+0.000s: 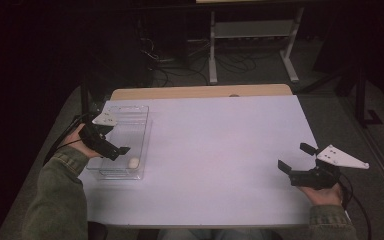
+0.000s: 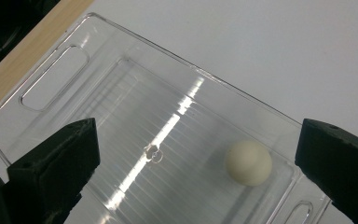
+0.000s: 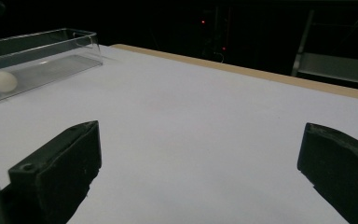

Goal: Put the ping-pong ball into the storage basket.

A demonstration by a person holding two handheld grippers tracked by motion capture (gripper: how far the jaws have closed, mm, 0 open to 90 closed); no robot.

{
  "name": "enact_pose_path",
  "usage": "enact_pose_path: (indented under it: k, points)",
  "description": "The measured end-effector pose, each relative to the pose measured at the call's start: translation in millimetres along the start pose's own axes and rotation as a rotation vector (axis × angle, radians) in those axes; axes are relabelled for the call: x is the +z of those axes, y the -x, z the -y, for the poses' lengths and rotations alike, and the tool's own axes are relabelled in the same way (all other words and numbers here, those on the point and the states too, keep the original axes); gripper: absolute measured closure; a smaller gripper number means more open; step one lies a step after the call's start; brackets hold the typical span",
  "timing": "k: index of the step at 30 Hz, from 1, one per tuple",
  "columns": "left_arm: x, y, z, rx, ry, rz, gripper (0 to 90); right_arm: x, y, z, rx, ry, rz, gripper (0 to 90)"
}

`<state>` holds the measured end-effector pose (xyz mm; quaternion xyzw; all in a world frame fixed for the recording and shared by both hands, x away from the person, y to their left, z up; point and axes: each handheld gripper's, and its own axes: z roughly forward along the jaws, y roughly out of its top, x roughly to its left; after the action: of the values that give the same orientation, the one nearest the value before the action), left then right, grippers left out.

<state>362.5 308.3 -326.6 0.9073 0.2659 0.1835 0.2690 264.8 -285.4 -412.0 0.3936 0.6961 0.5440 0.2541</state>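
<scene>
At the table's left edge, a clear plastic bin sits with a small white ball lying on its floor near the end closest to the person. The left gripper hovers over the bin, jaws spread wide, holding nothing. In the left gripper view the ball sits between the two jaws but off to the right-hand one, not centred.

Step in hand, as I read it: reach into the bin and grasp the ball. To do it well: shift the left gripper so the ball lands midway between the jaws, come straight down, keep both jaws inside the bin walls, close slowly. Ball is round and smooth, likely to roll or squirt out if pinched off-centre. The near end wall is close to the ball, so little room on that side.

The right gripper is well apart, at the table's right side, jaws wide open, empty, over bare white tabletop.

View differences: the left gripper view gives the ball's offset between the jaws and the bin's handle cutouts. The right gripper view shows the bin side-on, wall height against the ball. The high view gives both hands and the overall layout.
</scene>
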Motion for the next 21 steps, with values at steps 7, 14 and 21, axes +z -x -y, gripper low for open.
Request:
enact_pose_path:
  k: [7,14,21]
  points:
    - [-7.7,0.1,5.5,-0.041,0.069,-0.019,0.0,-0.1,0.2,0.0,0.001,0.001,0.001,0.0]
    - [-10.3,4.5,11.6,-0.064,0.103,-0.03,0.0,-0.3,-0.2,0.0,0.002,0.002,0.001,0.0]
    - [-14.2,8.2,17.5,-0.091,0.155,-0.05,0.0,-0.2,0.1,-0.2,0.002,0.004,0.002,0.0]
